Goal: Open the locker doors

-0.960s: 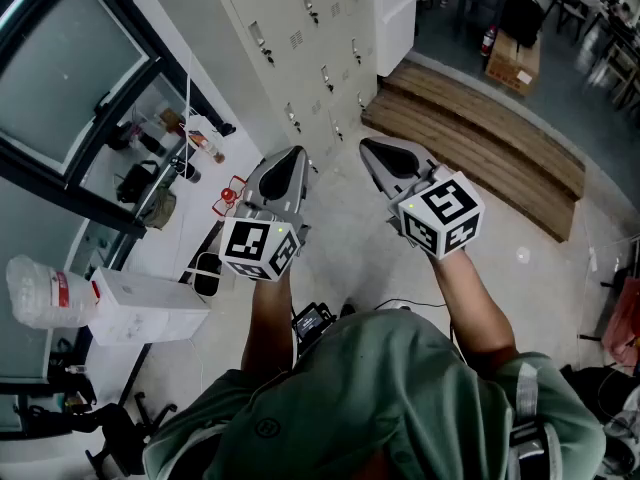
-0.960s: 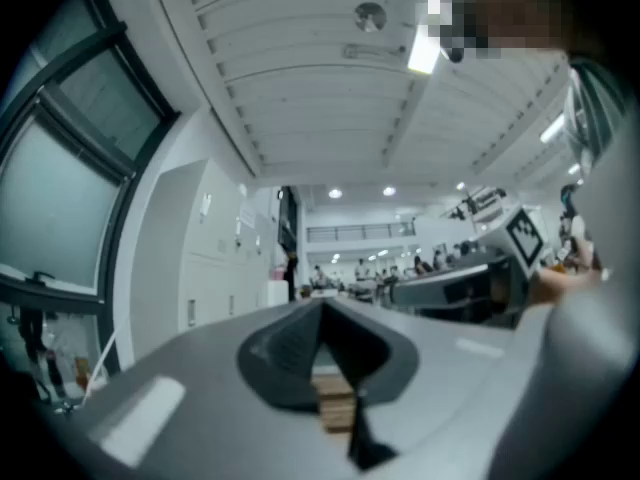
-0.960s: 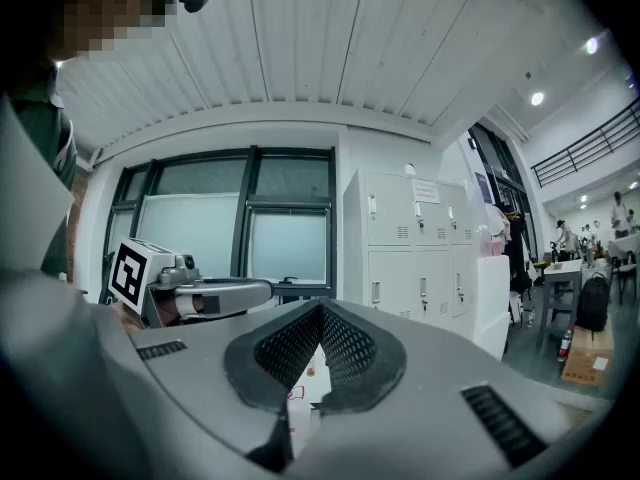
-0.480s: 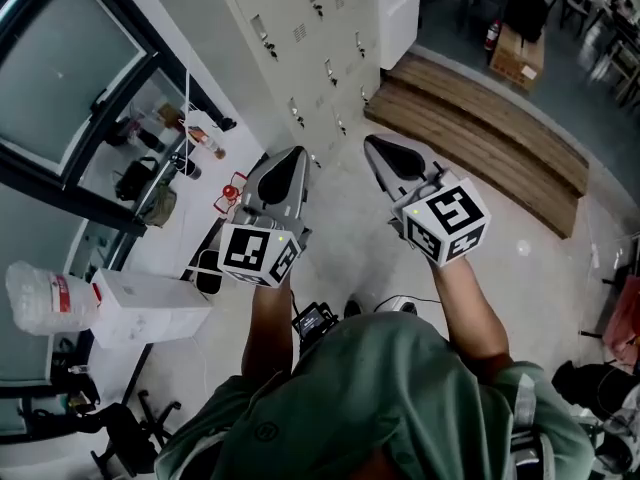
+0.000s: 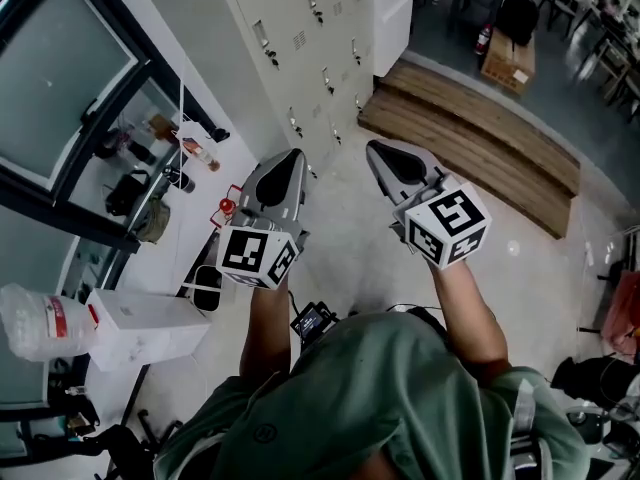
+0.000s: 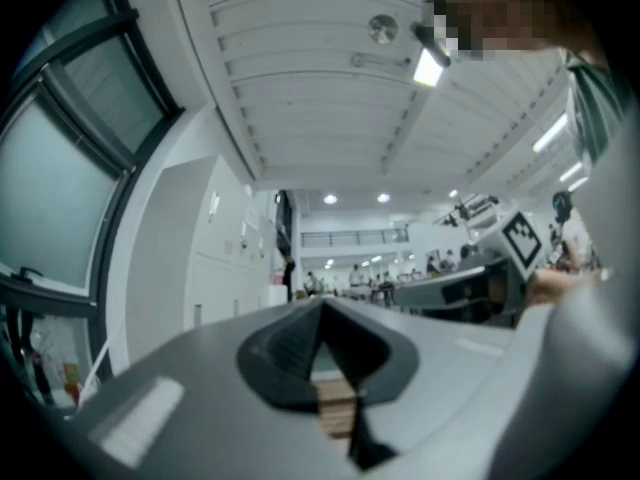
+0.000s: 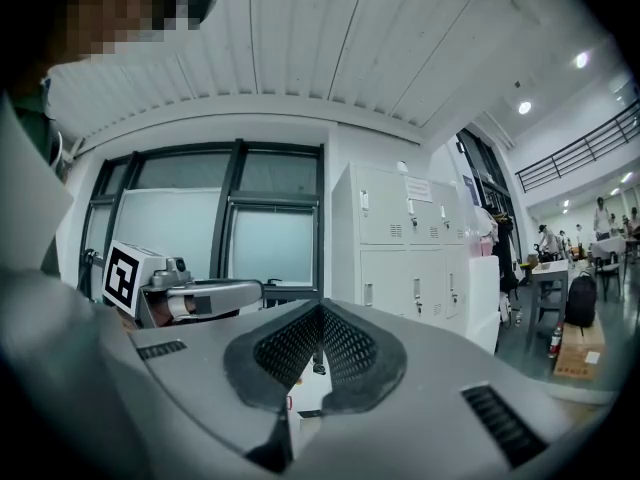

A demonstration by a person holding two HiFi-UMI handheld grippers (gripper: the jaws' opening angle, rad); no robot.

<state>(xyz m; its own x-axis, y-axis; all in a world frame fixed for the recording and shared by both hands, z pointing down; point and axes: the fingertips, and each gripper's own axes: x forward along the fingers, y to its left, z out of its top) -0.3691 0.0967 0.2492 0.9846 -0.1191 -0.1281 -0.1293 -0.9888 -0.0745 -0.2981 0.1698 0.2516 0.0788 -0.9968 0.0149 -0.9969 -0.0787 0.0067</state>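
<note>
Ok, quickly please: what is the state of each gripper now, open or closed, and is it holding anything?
Left gripper: closed, jaws together, holding nothing.
Right gripper: closed, jaws together, holding nothing.

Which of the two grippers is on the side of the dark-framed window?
The left gripper: it hangs toward the window, while the right gripper is over toward the wooden platform.
</note>
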